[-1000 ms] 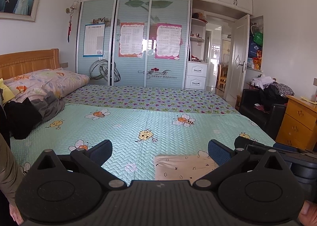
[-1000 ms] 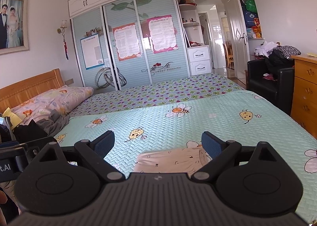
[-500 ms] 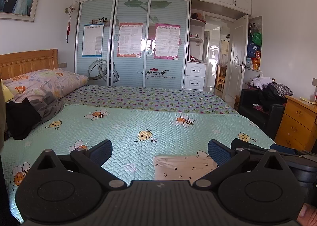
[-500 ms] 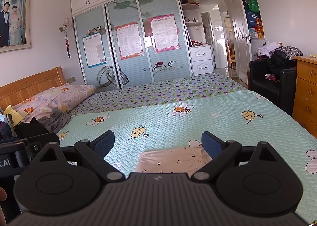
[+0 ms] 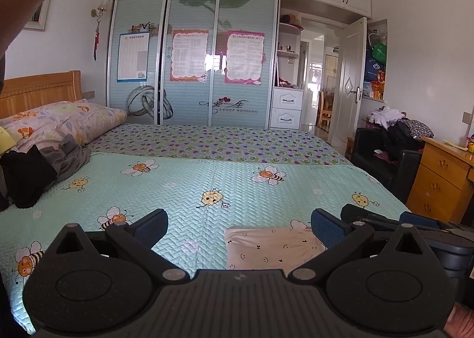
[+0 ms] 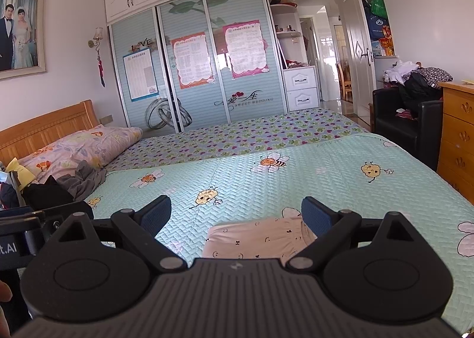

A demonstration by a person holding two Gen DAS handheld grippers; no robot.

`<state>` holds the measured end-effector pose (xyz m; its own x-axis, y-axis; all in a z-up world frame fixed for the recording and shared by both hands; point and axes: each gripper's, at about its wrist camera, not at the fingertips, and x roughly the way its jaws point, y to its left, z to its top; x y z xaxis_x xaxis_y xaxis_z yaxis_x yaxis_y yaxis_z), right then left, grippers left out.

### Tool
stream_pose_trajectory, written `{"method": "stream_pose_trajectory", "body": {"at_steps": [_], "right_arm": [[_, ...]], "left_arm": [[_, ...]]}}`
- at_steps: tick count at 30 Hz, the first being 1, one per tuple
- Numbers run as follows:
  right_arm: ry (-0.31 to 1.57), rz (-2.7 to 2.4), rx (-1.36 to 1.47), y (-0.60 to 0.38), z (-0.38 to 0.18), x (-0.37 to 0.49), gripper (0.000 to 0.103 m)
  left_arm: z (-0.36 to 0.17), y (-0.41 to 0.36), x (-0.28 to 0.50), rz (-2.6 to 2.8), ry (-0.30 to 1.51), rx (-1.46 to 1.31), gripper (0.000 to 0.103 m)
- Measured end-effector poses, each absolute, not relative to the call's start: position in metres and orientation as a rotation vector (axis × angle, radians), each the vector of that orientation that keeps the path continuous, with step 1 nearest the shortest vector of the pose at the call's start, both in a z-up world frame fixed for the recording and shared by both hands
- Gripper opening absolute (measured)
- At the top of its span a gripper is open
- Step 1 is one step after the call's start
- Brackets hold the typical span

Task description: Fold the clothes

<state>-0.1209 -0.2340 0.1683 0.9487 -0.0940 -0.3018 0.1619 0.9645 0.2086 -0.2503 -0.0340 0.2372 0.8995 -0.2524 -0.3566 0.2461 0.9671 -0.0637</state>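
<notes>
The folded cream garment (image 5: 274,247) lies flat on the bed (image 5: 183,184), long axis left-right, just ahead of both wide-open, empty tools. It sits nearer the right hand-held gripper (image 6: 237,215); for the left hand-held gripper (image 5: 240,227) it lies right of centre.

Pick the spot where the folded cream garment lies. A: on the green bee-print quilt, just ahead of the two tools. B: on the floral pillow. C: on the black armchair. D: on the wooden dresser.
A: the folded cream garment lies flat on the green bee-print quilt, just ahead of the open left tool and right tool, neither touching it.
</notes>
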Motion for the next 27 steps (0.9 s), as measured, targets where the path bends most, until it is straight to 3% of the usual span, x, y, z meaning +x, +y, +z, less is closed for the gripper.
{"method": "stream_pose_trajectory", "body": {"at_steps": [27], "right_arm": [[0.313,-0.135,0.221,-0.2315,0.1613,-0.1205,0.095]], "left_arm": [[0.2312,-0.0328,-0.2478,-0.308,0.409,0.032,0.102]]}}
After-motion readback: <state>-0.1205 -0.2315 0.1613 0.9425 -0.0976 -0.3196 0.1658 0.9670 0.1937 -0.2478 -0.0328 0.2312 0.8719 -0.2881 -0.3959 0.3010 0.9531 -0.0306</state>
